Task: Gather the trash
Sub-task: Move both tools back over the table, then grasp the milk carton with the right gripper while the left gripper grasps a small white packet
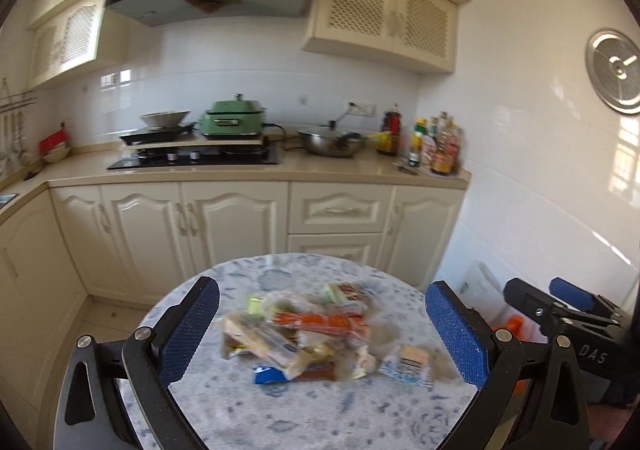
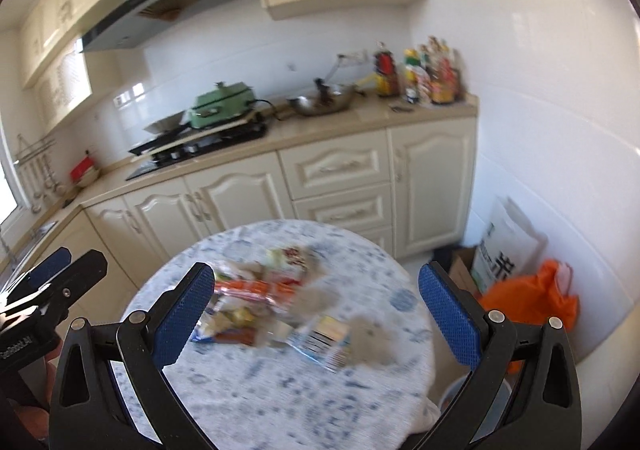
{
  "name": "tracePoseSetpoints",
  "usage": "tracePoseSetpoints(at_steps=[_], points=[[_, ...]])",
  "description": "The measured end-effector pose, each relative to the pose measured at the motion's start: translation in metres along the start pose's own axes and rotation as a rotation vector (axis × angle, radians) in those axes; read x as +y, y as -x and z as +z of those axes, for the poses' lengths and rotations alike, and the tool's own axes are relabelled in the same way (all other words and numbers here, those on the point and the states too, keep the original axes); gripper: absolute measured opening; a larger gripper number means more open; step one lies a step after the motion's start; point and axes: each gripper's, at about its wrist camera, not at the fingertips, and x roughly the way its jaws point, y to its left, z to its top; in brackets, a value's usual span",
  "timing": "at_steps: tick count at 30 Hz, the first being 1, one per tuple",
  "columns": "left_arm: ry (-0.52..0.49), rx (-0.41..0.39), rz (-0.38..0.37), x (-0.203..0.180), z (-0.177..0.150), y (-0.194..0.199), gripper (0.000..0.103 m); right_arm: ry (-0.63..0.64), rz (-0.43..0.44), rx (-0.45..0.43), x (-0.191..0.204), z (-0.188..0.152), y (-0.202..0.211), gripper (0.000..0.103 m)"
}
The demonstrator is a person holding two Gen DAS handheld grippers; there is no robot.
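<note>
A heap of crumpled wrappers and packets lies in the middle of a round table covered in a blue-and-white cloth; the same heap of trash shows in the right wrist view. An orange packet lies on top, a blue one at the near edge, a white barcode packet to the right. My left gripper hangs open above the heap, its blue pads well apart, nothing held. My right gripper is also open over the table, empty. Both views are motion-blurred.
Beyond the table runs a cream kitchen counter with a hob, green cooker, wok and bottles. On the floor to the right sit an orange bag, a white paper bag and a cardboard box. The other gripper shows at each view's edge.
</note>
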Motion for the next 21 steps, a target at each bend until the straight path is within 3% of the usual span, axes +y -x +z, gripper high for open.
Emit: tracePoseSetpoints(at_steps=[9, 15, 21], points=[[0.08, -0.008, 0.098, 0.031, -0.016, 0.009, 0.102, 0.163, 0.044, -0.03, 0.049, 0.001, 0.0, 0.103], [0.1, 0.069, 0.138, 0.036, -0.027, -0.005, 0.102, 0.192, 0.051, 0.082, 0.044, -0.024, -0.034, 0.103], [0.082, 0.165, 0.131, 0.032, -0.032, -0.047, 0.102, 0.173, 0.023, 0.248, 0.008, -0.063, -0.085, 0.103]])
